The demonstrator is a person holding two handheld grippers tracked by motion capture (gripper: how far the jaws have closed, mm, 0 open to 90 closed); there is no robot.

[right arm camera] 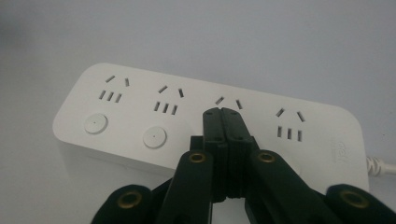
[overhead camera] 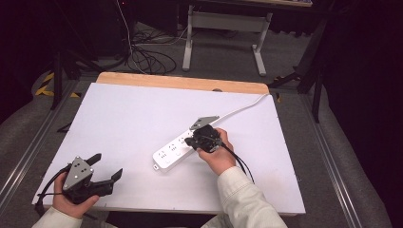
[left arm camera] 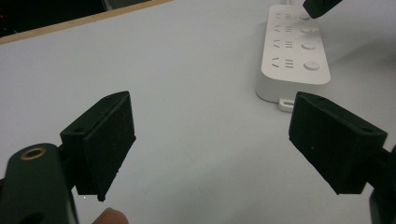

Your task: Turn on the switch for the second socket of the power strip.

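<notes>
A white worktop with a bare wooden strip along its far edge carries the things. A white power strip lies flat near its middle. Its white cord trails to the far right corner.

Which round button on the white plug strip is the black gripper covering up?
The third button from the strip's free end. The shut right gripper sits over it on the power strip; the first two buttons show uncovered.

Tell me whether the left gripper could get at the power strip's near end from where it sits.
Probably yes. The left gripper is open and faces the power strip across bare white table; the right gripper, shut, is over a button farther along.
</notes>
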